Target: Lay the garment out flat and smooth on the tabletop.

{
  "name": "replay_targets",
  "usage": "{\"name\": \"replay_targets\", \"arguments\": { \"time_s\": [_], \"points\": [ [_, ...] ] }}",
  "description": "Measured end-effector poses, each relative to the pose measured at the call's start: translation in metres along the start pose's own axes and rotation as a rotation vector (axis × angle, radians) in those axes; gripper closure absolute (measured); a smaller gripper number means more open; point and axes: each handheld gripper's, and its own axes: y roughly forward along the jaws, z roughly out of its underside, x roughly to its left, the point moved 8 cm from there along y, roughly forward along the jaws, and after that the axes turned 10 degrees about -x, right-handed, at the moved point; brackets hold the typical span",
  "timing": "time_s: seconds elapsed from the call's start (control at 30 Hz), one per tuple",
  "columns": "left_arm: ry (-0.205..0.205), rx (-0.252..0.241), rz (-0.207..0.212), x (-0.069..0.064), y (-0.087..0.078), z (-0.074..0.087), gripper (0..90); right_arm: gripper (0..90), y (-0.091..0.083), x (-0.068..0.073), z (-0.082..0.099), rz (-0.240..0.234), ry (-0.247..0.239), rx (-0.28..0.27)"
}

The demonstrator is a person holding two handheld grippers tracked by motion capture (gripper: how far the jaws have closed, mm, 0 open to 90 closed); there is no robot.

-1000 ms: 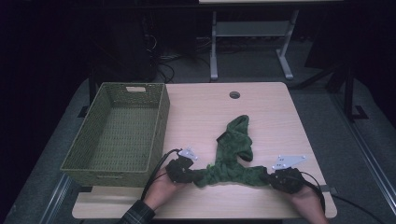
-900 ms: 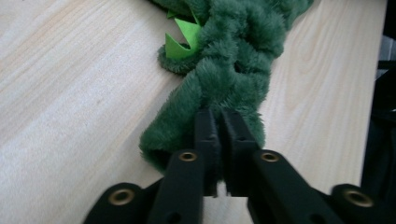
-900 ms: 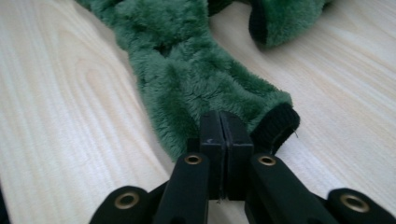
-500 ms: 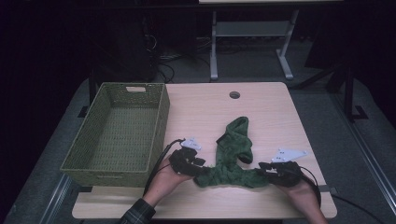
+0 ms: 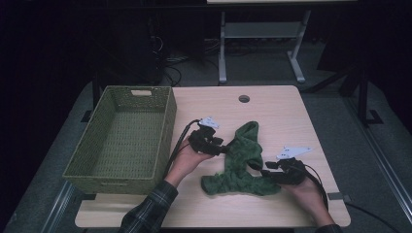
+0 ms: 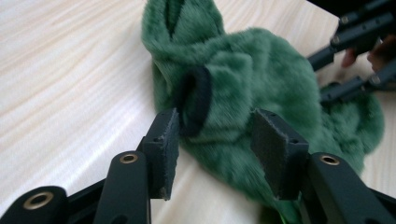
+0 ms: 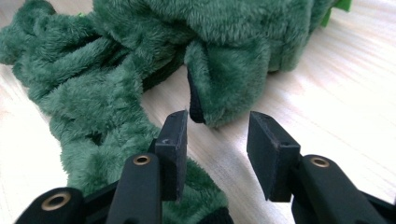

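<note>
A fuzzy green garment (image 5: 241, 162) lies crumpled on the wooden bench (image 5: 272, 111), in the near half and a little right of the middle; one arm of it runs toward the far edge and its lower part spreads along the near edge. In the high view the left gripper (image 5: 219, 147) sits just at the garment's left side, held in the person's left hand (image 5: 187, 160), with a plaid sleeve (image 5: 148, 213) coming in over the near edge. The right gripper (image 5: 265, 171) lies at the garment's right end, toward the near right corner, in the right hand (image 5: 303, 191).

Both pairs of jaws have just been opening. In the left gripper view the left gripper (image 6: 215, 140) has its jaws spread, with a dark-edged cuff (image 6: 191, 105) of the garment (image 6: 261, 79) lying between them; the pads do not press on the fabric. In the right gripper view the right gripper (image 7: 217, 137) is likewise spread, and a folded corner of the garment (image 7: 224, 79) with a dark hem hangs just ahead of the gap, free of the pads, bare bench (image 7: 350, 93) beneath it.

A green woven basket (image 5: 160, 141) stands along the left edge of the bench, near the left gripper but apart from the garment. A round cable hole (image 5: 244, 99) sits close to the far edge.
</note>
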Motion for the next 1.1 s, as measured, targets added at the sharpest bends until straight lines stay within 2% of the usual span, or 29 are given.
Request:
{"name": "replay_targets", "arguments": {
  "time_s": [0.13,0.27,0.37,0.47,0.53,0.6,0.73,0.8,0.87,0.97,1.1],
  "points": [
    [-0.019,-0.008,0.016,0.004,0.012,-0.003,50.3,57.5,0.003,0.0,0.0,-0.017,0.01,-0.004],
    [-0.008,0.007,0.044,0.002,0.024,-0.005,50.2,57.5,0.008,0.002,-0.001,-0.019,0.019,0.003],
    [-0.005,0.032,0.05,0.001,0.033,-0.002,50.5,58.1,0.011,0.003,0.0,-0.02,0.023,0.014],
    [0.005,0.048,0.063,-0.001,0.035,0.0,65.9,64.6,0.011,0.002,0.001,-0.02,0.028,0.014],
    [0.007,0.059,0.081,-0.004,0.033,0.001,79.2,72.5,0.011,0.001,0.001,-0.019,0.037,0.019],
    [0.005,0.047,0.083,-0.006,0.027,-0.002,83.0,80.3,0.01,-0.001,0.002,-0.012,0.038,0.021],
    [0.005,0.024,0.076,-0.009,0.014,-0.007,84.5,82.3,0.008,-0.005,-0.002,0.005,0.028,0.003],
    [-0.016,0.004,0.069,-0.01,0.007,-0.008,84.7,82.3,0.005,-0.009,-0.004,0.014,0.018,-0.01],
    [-0.021,-0.001,0.069,-0.01,0.002,-0.009,85.0,82.3,-0.001,-0.014,-0.011,0.039,0.002,-0.02],
    [-0.026,-0.019,0.066,-0.013,-0.008,-0.009,85.2,82.5,-0.008,-0.021,-0.025,0.053,0.008,-0.054],
    [-0.03,-0.037,0.028,-0.012,-0.024,-0.007,85.3,83.4,-0.014,-0.026,-0.047,0.065,-0.024,-0.101]
  ]
}}
